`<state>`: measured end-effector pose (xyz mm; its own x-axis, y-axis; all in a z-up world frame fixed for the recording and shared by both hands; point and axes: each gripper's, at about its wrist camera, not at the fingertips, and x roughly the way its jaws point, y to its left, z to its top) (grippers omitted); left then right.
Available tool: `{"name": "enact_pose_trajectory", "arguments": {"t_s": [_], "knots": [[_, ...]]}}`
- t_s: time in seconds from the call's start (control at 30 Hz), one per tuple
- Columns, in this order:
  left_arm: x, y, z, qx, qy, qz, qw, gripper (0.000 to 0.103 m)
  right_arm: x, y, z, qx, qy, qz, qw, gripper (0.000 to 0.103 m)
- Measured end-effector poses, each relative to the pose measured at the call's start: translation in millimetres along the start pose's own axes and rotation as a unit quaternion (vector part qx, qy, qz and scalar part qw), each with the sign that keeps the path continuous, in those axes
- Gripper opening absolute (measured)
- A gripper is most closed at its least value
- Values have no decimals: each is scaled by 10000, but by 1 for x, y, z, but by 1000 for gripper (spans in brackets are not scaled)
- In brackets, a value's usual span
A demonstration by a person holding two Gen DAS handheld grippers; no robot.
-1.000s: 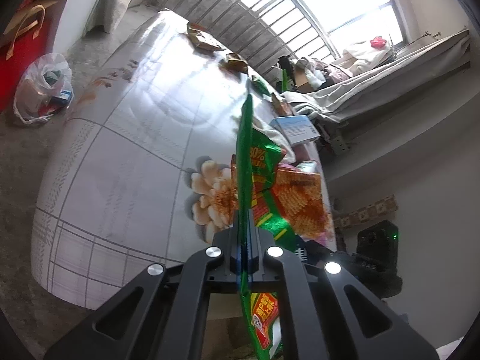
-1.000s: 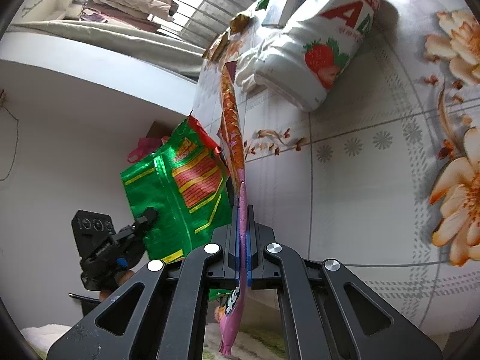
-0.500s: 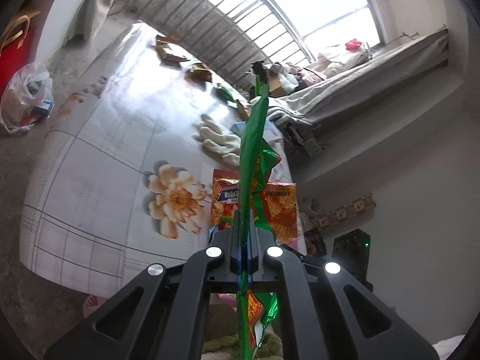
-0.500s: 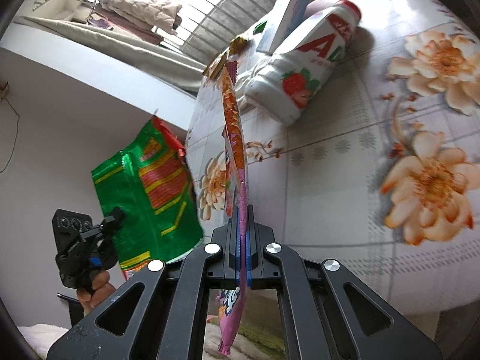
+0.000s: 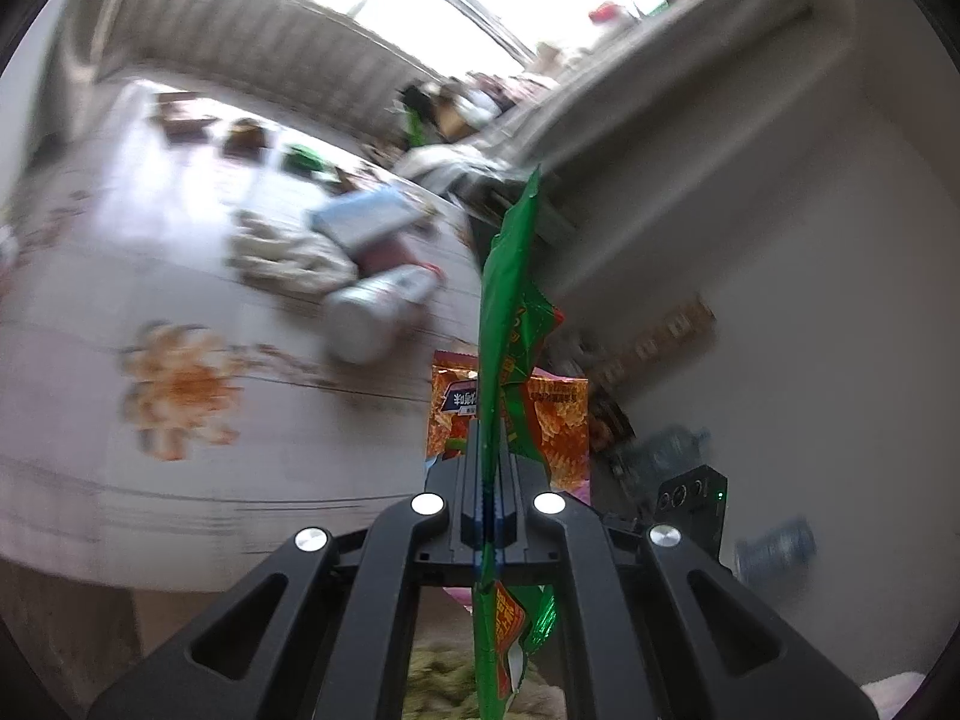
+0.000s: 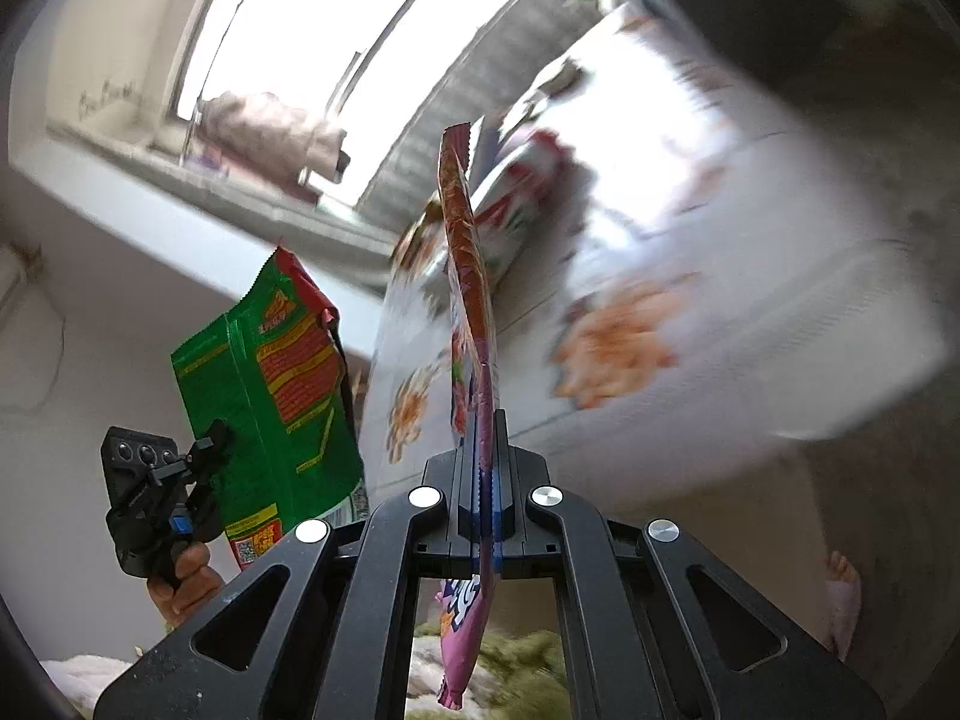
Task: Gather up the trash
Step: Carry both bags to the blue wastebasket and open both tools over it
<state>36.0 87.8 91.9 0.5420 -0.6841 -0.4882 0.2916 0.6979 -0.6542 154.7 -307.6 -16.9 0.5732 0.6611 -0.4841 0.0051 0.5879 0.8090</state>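
- Left gripper (image 5: 489, 462): jaws pressed together on the green snack bag (image 5: 507, 324), which stands edge-on up out of the fingers. From the right wrist view the same bag (image 6: 270, 384) shows its broad face, hanging off to the left, clear of the table.
- Right gripper (image 6: 483, 456): jaws closed on the orange-and-pink wrapper (image 6: 468, 276), also edge-on, its tail drooping below the fingers.
- Change over the last second: both wrappers were low over the flowered table (image 5: 120, 252); now both views have swung up and back, and the background is motion-blurred (fast travel, details soft). The grip on each wrapper looks unchanged.
- The table edge now sits well ahead of both grippers; the white bottle (image 5: 378, 312) and the white cloth (image 5: 288, 252) remain on it, apart from either hand.
- Reading: pick-up of two pieces is done; the carry-off is under way. No bin is visible in either view.
- Remaining, by my judgement: more litter on the far table (image 5: 240, 135), so the task is only partly complete.
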Motion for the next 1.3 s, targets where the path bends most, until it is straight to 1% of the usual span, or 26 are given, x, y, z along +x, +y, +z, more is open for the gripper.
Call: {"name": "enact_pose_trajectory", "arguments": {"t_s": [0.1,0.2,0.23,0.33,0.4,0.43,0.5,0.53,0.67,0.7,0.8,0.9,0.93,1.0,1.03,1.1,1.13,1.17,1.2,1.23,1.3], "knots": [[31,-34,4,402,266,-180,9987,1,-42,-26,-1,341,-486,-48,9982,1],[69,-69,10,767,549,-394,9948,1,-91,-58,-4,739,-1091,-135,9912,1],[86,-85,12,925,669,-476,9923,1,-102,-64,-6,821,-1210,-163,9891,1],[132,-125,12,1330,967,-677,9841,1,-143,-95,-12,1225,-1732,-289,9768,1],[163,-150,9,1514,1171,-785,9784,1,-168,-118,-17,1536,-2044,-390,9660,1],[184,-165,6,1654,1305,-843,9739,1,-178,-128,-20,1664,-2168,-422,9610,1],[216,-183,0,1834,1493,-872,9677,1,-199,-152,-26,1982,-2443,-558,9476,1],[239,-195,-5,1943,1625,-893,9633,1,-204,-160,-28,2097,-2516,-592,9430,1],[305,-224,-25,2271,1939,-829,9508,1,-228,-209,-32,2695,-2826,-773,9174,1],[320,-229,-30,2346,1980,-792,9484,1,-229,-219,-30,2821,-2873,-823,9116,1],[371,-245,-48,2592,2114,-667,9400,1,-234,-250,-26,3097,-2929,-913,9000,1],[414,-255,-60,2740,2222,-461,9346,1,-232,-278,-13,3278,-2896,-1060,8930,2],[428,-257,-65,2788,2278,-363,9322,1,-223,-285,-5,3343,-2884,-1119,8903,2],[445,-256,-70,2859,2323,-220,9294,1,-212,-305,0,3444,-2832,-1207,8869,4],[455,-254,-73,2883,2362,-140,9278,1,-207,-313,1,3512,-2841,-1273,8830,5],[470,-249,-74,2875,2423,-10,9266,1,-195,-343,9,3654,-2779,-1440,8766,6],[479,-245,-75,2838,2478,61,9263,1,-191,-355,10,3726,-2711,-1500,8747,16],[486,-241,-77,2820,2513,118,9259,1,-181,-373,16,3822,-2565,-1677,8718,24],[489,-240,-78,2819,2535,161,9252,1,-173,-390,17,3918,-2441,-1923,8660,48],[495,-236,-80,2816,2573,224,9241,1,-166,-403,15,4012,-2285,-2195,8594,58],[506,-232,-83,2775,2636,313,9233,1,-157,-420,12,4165,-1947,-2710,8457,58]]}}
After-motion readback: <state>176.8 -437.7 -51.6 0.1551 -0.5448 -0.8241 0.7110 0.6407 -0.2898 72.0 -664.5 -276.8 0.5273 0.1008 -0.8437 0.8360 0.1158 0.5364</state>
